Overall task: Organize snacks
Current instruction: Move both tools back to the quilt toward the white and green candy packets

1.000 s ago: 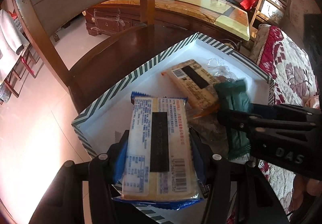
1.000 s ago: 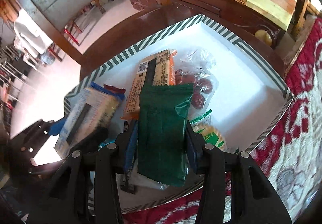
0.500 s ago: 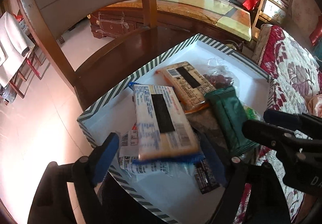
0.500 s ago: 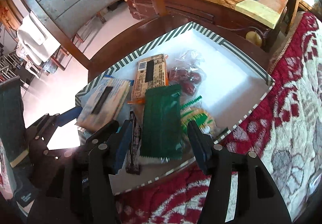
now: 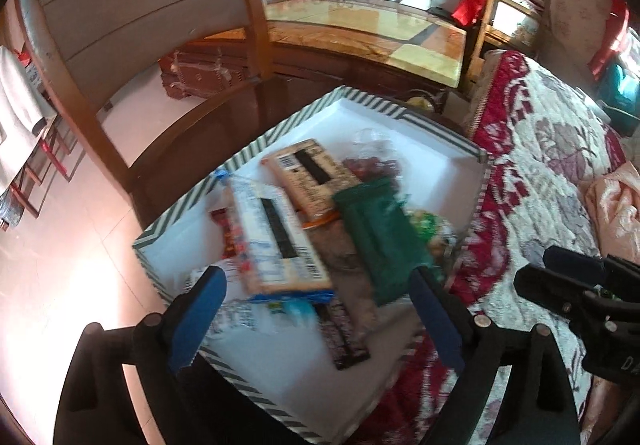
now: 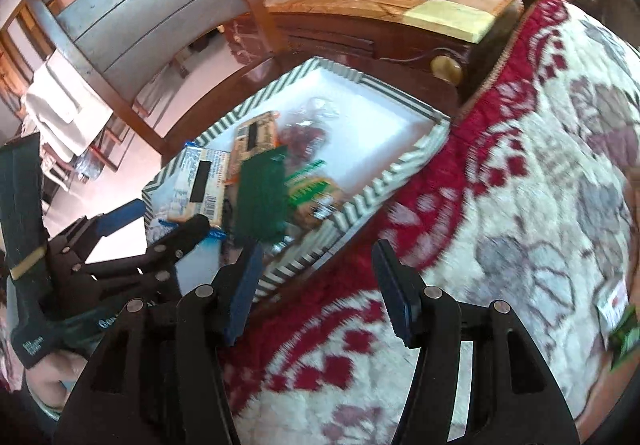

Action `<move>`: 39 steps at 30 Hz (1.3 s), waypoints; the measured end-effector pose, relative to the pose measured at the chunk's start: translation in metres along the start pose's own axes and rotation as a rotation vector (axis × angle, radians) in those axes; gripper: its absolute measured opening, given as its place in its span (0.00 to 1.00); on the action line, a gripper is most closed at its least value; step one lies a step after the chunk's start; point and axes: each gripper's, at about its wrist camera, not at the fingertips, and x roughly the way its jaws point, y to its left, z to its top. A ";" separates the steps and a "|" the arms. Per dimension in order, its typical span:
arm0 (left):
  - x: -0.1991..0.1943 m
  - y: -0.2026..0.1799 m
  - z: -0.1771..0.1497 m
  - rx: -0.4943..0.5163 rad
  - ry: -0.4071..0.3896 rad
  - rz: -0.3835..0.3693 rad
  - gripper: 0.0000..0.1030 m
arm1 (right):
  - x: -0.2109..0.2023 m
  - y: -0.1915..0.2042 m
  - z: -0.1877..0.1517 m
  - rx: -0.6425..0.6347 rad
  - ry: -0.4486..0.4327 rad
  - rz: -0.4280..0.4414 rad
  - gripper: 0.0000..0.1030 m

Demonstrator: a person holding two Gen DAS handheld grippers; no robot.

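Observation:
A white box with a green-striped rim [image 5: 440, 127] [image 6: 396, 169] sits on a dark wooden chair seat and holds several snack packs. A cream and blue packet [image 5: 276, 241] [image 6: 200, 181], a tan packet [image 5: 308, 175] [image 6: 256, 137] and a dark green packet [image 5: 380, 233] [image 6: 262, 193] lie in it. My left gripper [image 5: 316, 309] is open and empty above the box's near end. My right gripper [image 6: 316, 285] is open and empty over the quilt beside the box. It also shows in the left wrist view [image 5: 568, 285].
A red and white flowered quilt [image 6: 520, 205] [image 5: 552, 165] lies right of the box. A small green snack packet [image 6: 622, 329] lies on it at far right. The wooden chair back [image 5: 120, 17] rises behind. A wooden table [image 5: 360, 29] stands beyond.
Both grippers opened and let go: the cream and blue packet and the green packet now lie in the box. Both grippers pulled back; the right one swung right over the quilt.

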 end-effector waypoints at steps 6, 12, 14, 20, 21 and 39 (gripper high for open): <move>-0.007 -0.028 -0.003 0.049 -0.011 -0.038 0.93 | -0.017 -0.032 -0.022 0.066 -0.001 -0.026 0.55; -0.012 -0.056 -0.006 0.103 -0.012 -0.071 0.93 | -0.034 -0.059 -0.041 0.116 -0.013 -0.053 0.55; -0.014 -0.067 -0.007 0.120 -0.013 -0.091 0.93 | -0.040 -0.069 -0.048 0.135 -0.017 -0.066 0.55; -0.015 -0.098 -0.012 0.177 -0.007 -0.121 0.93 | -0.051 -0.101 -0.071 0.198 -0.014 -0.103 0.55; -0.015 -0.103 -0.013 0.186 -0.004 -0.126 0.93 | -0.053 -0.106 -0.075 0.207 -0.012 -0.109 0.55; -0.004 -0.183 -0.027 0.314 0.048 -0.204 0.93 | -0.090 -0.196 -0.132 0.395 -0.019 -0.206 0.55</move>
